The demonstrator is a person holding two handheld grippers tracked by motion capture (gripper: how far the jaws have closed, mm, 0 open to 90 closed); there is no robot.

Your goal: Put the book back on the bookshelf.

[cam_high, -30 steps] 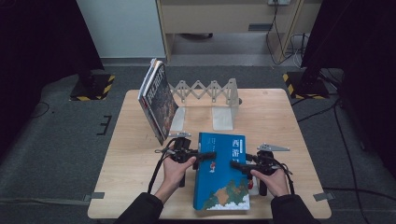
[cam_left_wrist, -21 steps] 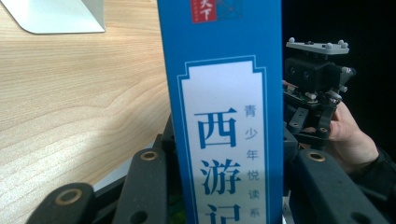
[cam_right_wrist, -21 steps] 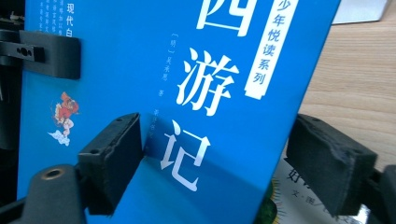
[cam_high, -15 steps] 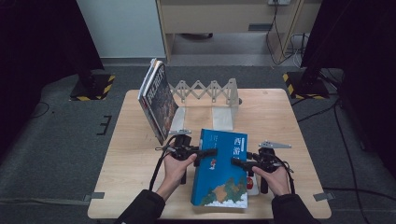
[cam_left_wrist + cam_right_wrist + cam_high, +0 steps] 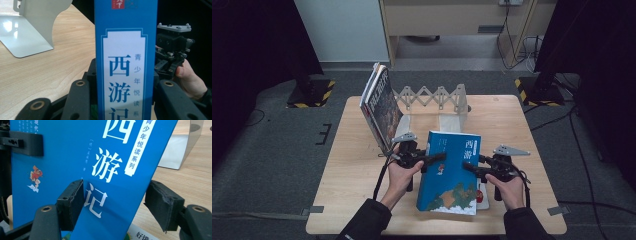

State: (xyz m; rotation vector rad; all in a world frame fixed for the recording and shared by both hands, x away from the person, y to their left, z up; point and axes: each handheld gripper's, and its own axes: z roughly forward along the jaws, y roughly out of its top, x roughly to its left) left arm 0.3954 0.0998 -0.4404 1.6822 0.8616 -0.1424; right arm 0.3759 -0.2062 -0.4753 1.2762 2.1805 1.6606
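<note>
**Both grippers on the blue book, mid-lift**

The left gripper (image 5: 439,157) pinched the blue book (image 5: 451,172) across its spine: in the left gripper view the spine (image 5: 126,62) ran straight up between the two black jaws, which pressed on it from either side. The right gripper (image 5: 467,167) reached in from the opposite edge. Its jaws had just been closing with the book's edge between them; in the right gripper view one pad (image 5: 72,202) lay against the cover (image 5: 62,157), while the other pad (image 5: 162,205) stood off it with a gap showing, so the book sat between spread jaws rather than in a firm grip, though the steep angle makes that hard to be sure of.

The step in hand looked like raising the book off the table (image 5: 352,170) to stand it up. The next move probably called for the right jaws to finish closing on the edge, then for both hands to tip the book upright and carry it forward, away from the grippers, to the white bookend (image 5: 451,117).

The book was bright blue with a white title panel, large white characters and a small figure on the cover. It lay tilted between the grippers, over another book (image 5: 482,197) beneath the right gripper. Beyond the left gripper, leaning books (image 5: 379,107) rested at the rack's end.
</note>
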